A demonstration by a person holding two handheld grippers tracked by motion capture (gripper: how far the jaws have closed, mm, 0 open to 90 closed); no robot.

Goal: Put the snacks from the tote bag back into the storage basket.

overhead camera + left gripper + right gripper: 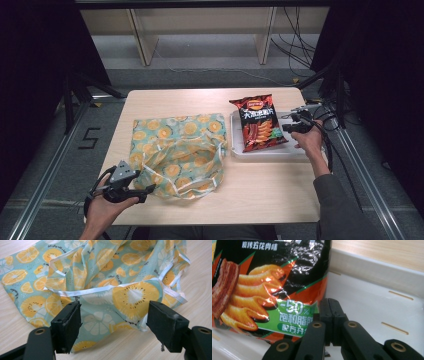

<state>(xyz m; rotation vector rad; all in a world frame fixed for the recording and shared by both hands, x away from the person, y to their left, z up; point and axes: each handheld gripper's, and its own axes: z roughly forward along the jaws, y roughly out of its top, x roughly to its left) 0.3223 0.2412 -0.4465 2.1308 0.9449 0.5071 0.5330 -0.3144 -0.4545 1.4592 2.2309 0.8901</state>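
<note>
A cloth bag [175,150] printed with orange slices lies crumpled on the left half of the wooden table [270,195]. My left gripper [142,192] rests at the bag's near left corner. Its jaws stand open, level with the table, on either side of the bag's hem [130,297], and the left gripper [113,312] touches no fabric. A black and orange chip bag [257,122] lies in a white tray [265,152] on the right. My right gripper [286,127] is at the chip bag's right edge. Its jaws are pressed together there on the chip bag [274,290], and the right gripper [329,302] hovers just over the tray floor [374,302].
The tray's raised rim [372,267] runs behind the chip bag. Bare tabletop lies along the near edge and at the far left. Cables [300,50] and wooden legs [142,40] stand on the floor beyond the table, and metal rails [45,165] run along both sides.
</note>
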